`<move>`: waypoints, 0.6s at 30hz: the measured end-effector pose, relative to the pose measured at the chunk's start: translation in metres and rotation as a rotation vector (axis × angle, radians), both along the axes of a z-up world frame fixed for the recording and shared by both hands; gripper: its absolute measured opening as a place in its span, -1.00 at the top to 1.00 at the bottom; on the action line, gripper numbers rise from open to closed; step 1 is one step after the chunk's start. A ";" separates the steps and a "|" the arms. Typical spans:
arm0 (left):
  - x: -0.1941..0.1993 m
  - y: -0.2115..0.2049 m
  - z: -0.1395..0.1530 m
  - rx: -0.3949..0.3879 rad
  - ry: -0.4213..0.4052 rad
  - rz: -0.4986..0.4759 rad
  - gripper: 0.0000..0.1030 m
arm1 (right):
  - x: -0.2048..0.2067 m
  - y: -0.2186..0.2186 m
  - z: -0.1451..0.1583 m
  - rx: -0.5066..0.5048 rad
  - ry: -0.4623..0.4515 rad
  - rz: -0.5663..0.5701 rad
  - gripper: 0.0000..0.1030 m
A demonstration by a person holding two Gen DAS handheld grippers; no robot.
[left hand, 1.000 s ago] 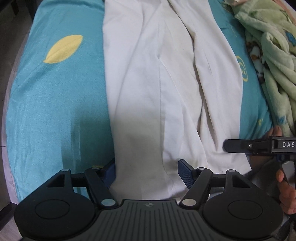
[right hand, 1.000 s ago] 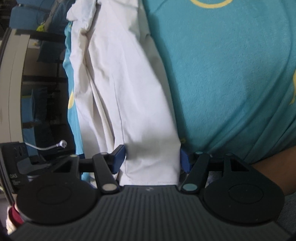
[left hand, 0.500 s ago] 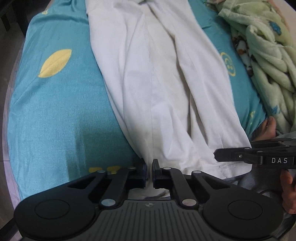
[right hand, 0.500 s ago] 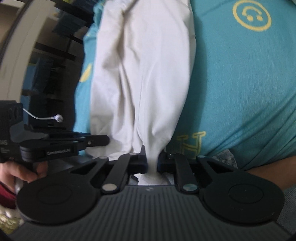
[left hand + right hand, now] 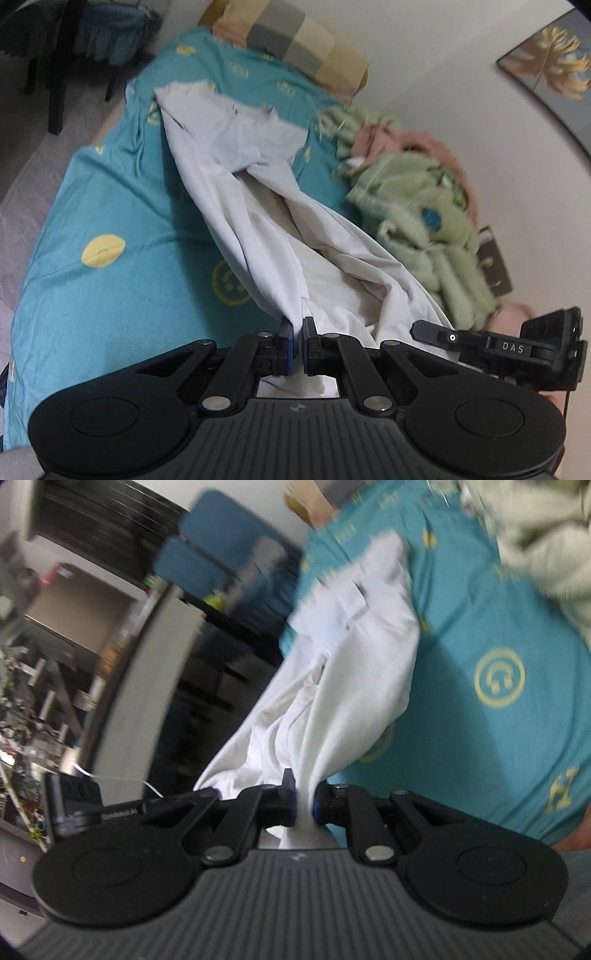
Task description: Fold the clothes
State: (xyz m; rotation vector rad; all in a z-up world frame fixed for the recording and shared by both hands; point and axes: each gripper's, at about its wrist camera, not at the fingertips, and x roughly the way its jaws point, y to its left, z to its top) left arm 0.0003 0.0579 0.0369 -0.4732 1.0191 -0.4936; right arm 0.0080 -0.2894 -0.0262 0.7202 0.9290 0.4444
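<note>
Fingers (image 5: 284, 334) of the left gripper (image 5: 298, 332) are clenched on one end of the white trousers (image 5: 266, 206). The right gripper (image 5: 303, 805) pinches the other end. Both have just closed on the cloth, which hangs above the blue bed (image 5: 122, 206), far end resting there. The right view is blurry. A green blanket (image 5: 417, 221) lies beside.

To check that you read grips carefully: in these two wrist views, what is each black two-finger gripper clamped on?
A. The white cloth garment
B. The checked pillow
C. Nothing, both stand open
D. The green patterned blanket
A: the left gripper and the right gripper each pinch a bunched end of the white cloth garment between blue pads, lifted off the teal bedsheet.
</note>
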 end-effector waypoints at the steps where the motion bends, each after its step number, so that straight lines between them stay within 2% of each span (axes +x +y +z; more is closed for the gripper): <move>1: -0.008 -0.001 0.007 -0.010 -0.012 0.005 0.92 | -0.005 -0.002 0.007 0.004 -0.023 -0.003 0.78; 4: -0.041 0.001 0.025 -0.031 -0.046 0.019 0.92 | -0.028 -0.008 0.022 0.006 -0.082 -0.005 0.78; 12: -0.146 0.006 0.001 0.002 -0.091 -0.023 0.92 | -0.118 -0.009 0.023 -0.039 -0.119 0.009 0.78; 15: -0.150 0.013 0.001 -0.002 -0.119 -0.014 0.91 | -0.133 -0.007 0.023 -0.046 -0.109 0.002 0.78; 18: -0.136 0.017 0.004 -0.013 -0.136 0.000 0.91 | -0.121 -0.005 0.027 -0.045 -0.113 -0.015 0.78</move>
